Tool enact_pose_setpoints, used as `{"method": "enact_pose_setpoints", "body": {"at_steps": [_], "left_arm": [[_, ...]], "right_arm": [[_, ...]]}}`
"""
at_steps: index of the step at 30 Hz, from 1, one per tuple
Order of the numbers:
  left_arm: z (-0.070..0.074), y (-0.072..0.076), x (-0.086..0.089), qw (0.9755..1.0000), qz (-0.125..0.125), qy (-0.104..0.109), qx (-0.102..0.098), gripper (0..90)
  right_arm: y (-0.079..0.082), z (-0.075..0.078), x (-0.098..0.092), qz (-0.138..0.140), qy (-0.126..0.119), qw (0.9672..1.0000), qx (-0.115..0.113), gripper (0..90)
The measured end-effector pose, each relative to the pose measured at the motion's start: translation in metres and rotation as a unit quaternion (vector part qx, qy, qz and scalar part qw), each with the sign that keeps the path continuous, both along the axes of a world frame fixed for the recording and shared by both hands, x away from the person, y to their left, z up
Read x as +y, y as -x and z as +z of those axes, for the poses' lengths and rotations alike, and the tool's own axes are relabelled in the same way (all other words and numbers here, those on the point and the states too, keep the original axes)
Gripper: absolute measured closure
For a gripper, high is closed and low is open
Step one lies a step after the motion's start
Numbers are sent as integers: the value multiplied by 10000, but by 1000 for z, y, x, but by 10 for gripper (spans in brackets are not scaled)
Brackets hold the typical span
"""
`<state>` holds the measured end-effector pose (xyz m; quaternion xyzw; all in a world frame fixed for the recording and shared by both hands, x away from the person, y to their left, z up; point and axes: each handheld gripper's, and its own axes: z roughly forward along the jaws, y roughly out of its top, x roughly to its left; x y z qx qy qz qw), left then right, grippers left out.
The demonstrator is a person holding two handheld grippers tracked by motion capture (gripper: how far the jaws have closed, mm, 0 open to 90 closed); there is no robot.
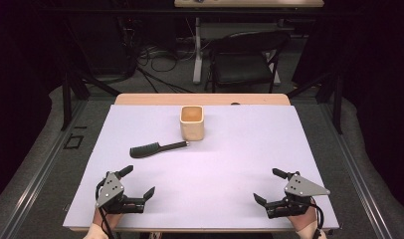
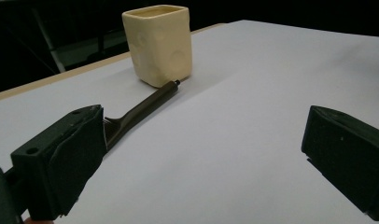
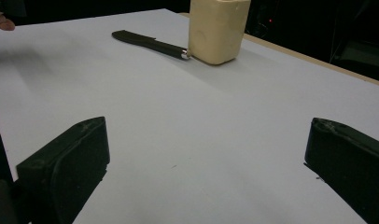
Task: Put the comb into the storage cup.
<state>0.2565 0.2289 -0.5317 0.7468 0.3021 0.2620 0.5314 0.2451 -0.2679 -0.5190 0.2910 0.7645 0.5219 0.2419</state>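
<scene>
The flat black plastic comb [image 1: 157,148] lies mid-table, up and slightly right of the left gripper [image 1: 139,184] and well apart from the right gripper [image 1: 263,186]; both stand wide open, holding nothing. Bare white tabletop [image 1: 225,169] surrounds it toward the near edge. Its handle tip touches the cream square ceramic cup [image 1: 192,123].

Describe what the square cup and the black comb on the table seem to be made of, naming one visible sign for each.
Cup: probably glazed ceramic, possibly moulded plastic; cream, softly glossy, thick-walled, with shallow round dimples. Comb: likely hard plastic; uniform matt black, thin moulded teeth, and a small cap at the handle tip that looks metallic.
</scene>
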Motion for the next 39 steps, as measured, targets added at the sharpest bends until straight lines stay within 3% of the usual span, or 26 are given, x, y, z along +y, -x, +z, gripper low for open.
{"method": "enact_pose_setpoints", "body": {"at_steps": [15, 21, 25, 30, 39], "left_arm": [[4, -7, -4, 9997, 119, -73, 200, 1], [6, -11, -6, 9997, 131, -44, 182, 1], [7, -17, -11, 9996, 157, 47, 220, 1], [8, -23, -17, 9996, 159, 10, 250, 1], [9, -44, -21, 9988, 405, 60, 271, 1]], "right_arm": [[-1, 0, 1, -14, 45, 10000, 30, 0], [-1, -1, 2, -9, 60, 10000, 62, 0], [-1, -2, 3, 9, 57, 10000, 66, 0], [-2, -2, 4, 13, 91, 9999, 84, 0], [-2, -3, 6, -15, 128, 9999, 115, 0]]}}
